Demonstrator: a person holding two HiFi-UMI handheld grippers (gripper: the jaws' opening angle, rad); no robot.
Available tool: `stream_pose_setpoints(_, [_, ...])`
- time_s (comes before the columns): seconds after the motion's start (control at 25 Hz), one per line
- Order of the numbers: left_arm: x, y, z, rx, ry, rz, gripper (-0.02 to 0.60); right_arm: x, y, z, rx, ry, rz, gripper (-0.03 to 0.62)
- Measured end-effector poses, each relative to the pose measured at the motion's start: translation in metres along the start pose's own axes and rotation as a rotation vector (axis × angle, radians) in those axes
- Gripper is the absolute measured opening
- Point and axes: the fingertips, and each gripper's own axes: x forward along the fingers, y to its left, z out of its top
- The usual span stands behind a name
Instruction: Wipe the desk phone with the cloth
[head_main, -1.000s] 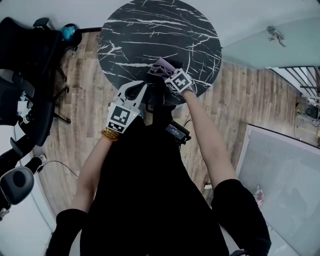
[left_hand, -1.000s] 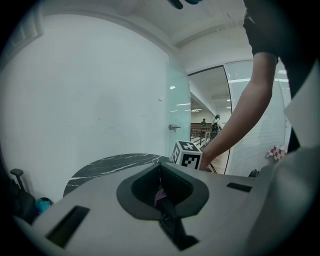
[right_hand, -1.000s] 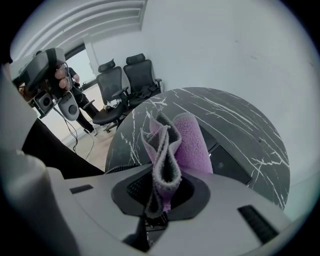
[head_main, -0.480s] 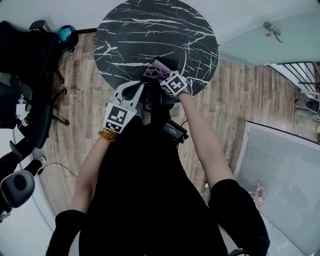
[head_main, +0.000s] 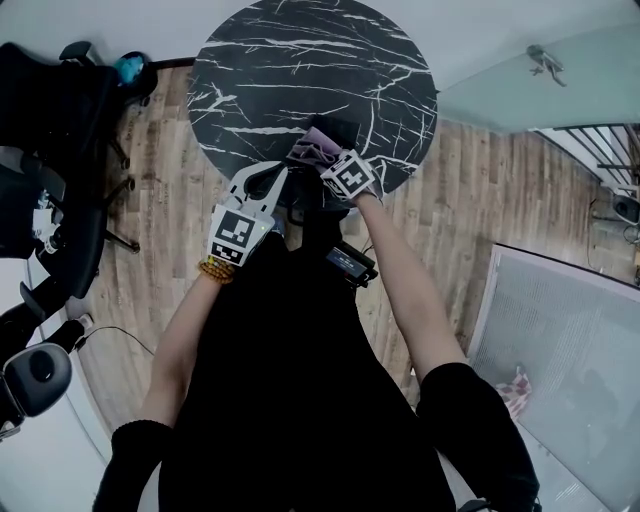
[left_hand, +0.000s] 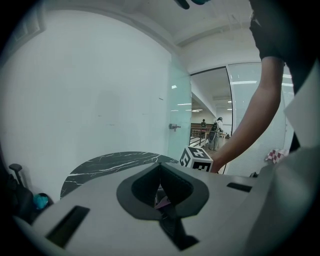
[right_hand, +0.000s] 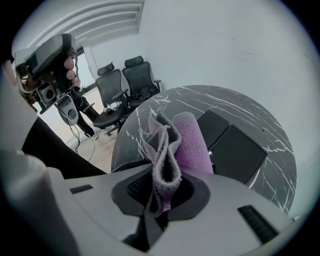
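The round black marble table (head_main: 300, 70) fills the top of the head view, white veins all across it, and dark office chairs (head_main: 45, 110) stand well off to the left on the wood floor. On the table's near side sits the desk phone (head_main: 343, 131), a flat black body; the right gripper view shows it as two dark panels (right_hand: 235, 152) lying on the marble just beyond the jaws.

And there's the right gripper (head_main: 330, 160), reaching in over the table's near edge, marker cube up. Its jaws are clamped tight on the cloth (right_hand: 172, 145), a purple and grey piece gathered into folds that stand up between the pads and rise in front of the phone. From above, the cloth (head_main: 318, 148) sits right at the phone's near-left corner; whether it touches the phone, no view settles.

The left gripper (head_main: 275, 178) hangs back at the table's edge, beside the right one. Its own view shows the jaws (left_hand: 160, 172) brought together, nothing gripped, only a sliver of pink visible past them.
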Motion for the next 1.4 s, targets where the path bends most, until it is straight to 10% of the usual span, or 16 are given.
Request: stream_pose_setpoints(1.4, [0.002, -0.001, -0.022, -0.047, 0.068, 0.003, 0.014, 0.014, 0.044, -0.037, 0.032, 0.028, 0.061, 0.054])
